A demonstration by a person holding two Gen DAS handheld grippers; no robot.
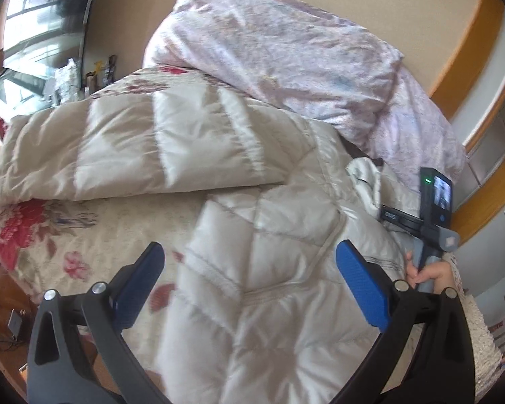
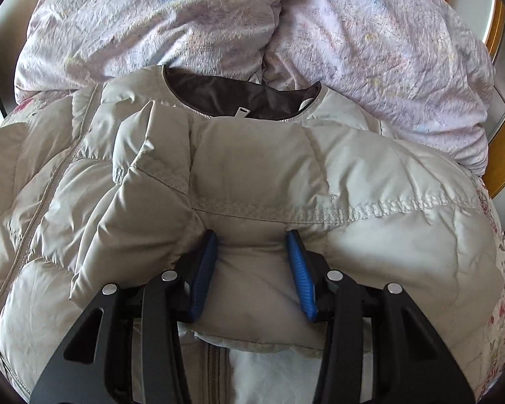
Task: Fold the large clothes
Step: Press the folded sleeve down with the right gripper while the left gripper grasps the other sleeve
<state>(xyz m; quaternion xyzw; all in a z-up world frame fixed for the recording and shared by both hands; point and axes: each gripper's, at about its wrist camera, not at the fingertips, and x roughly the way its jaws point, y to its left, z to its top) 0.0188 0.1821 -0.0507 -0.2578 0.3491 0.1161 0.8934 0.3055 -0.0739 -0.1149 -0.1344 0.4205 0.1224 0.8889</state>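
blue pads of the right gripper (image 2: 252, 269) part-open around a puffy fold of sleeve, touching both sides, grip uncertain. left gripper (image 1: 249, 289) wide open, empty, hovering over the beige down jacket (image 1: 269, 235) spread on the floral bedspread (image 1: 50, 235), collar toward the far lilac duvet (image 2: 353, 33). slick, springy filling; could slip free and let the folded sleeve flop back open.
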